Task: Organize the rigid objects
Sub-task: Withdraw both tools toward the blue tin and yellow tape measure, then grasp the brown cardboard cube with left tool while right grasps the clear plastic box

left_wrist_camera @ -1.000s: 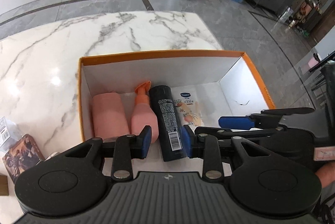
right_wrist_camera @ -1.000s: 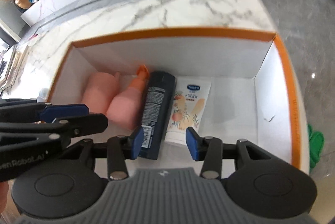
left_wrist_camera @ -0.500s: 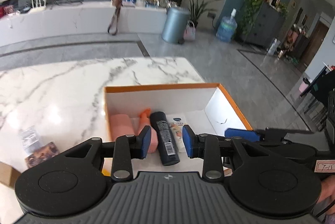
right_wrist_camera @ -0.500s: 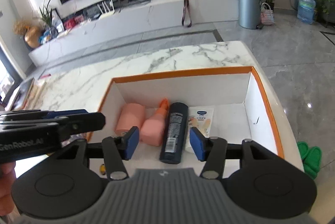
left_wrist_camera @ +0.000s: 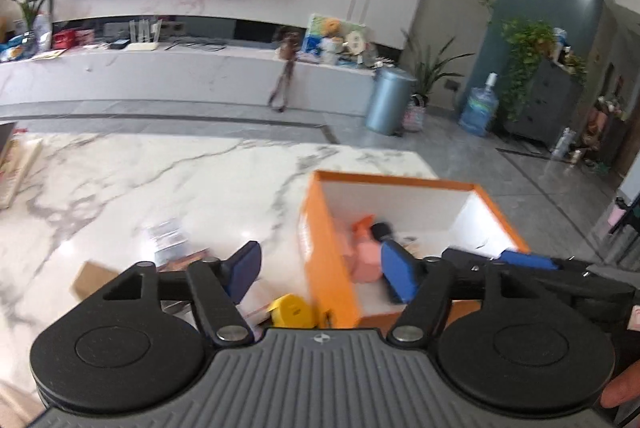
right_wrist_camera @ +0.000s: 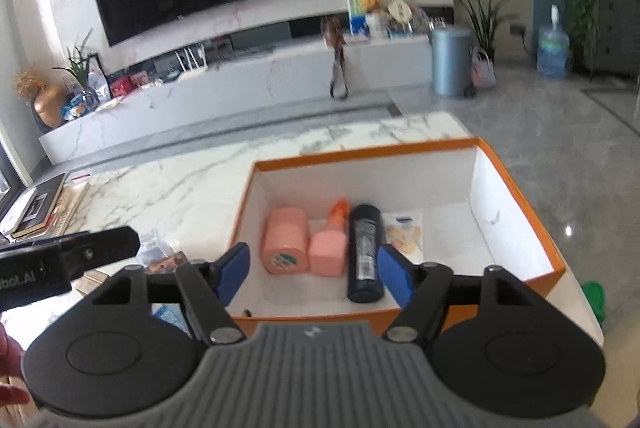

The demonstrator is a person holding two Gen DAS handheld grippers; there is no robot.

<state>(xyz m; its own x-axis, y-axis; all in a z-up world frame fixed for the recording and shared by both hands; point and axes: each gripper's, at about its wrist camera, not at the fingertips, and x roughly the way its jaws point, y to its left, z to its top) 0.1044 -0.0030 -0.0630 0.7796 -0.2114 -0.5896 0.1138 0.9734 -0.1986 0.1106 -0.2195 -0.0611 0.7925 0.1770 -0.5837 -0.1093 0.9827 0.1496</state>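
Marble table (right_wrist_camera: 192, 180) fills the middle of both views, with an orange box (right_wrist_camera: 520, 188) sitting on it, white inside. In the right wrist view the box is centre frame, just beyond the right gripper (right_wrist_camera: 314, 270), whose blue-padded fingers are spread wide with nothing between them. Four things lie side by side on the box floor, toward its left half: a pink roll (right_wrist_camera: 285, 246) at the left, then a pink bottle (right_wrist_camera: 330, 250) with an orange spray top, then a black bottle (right_wrist_camera: 364, 252), then a flat white tube (right_wrist_camera: 404, 232) at the right. The roll and pink bottle touch; the black bottle lies against the pink one. The right half of the box floor is bare.

In the left wrist view the picture is blurred. The left gripper (left_wrist_camera: 320, 270) is also spread wide and holds nothing. The box (left_wrist_camera: 320, 260) sits right of centre there, its near left corner between the fingers. Outside the box, at lower centre, a yellow object (left_wrist_camera: 290, 310) lies on the table just beside the box wall. Small packets (left_wrist_camera: 170, 238) and a brown carton (left_wrist_camera: 90, 278) lie at lower left, too blurred to identify. The right gripper's black arm shows at the right edge.
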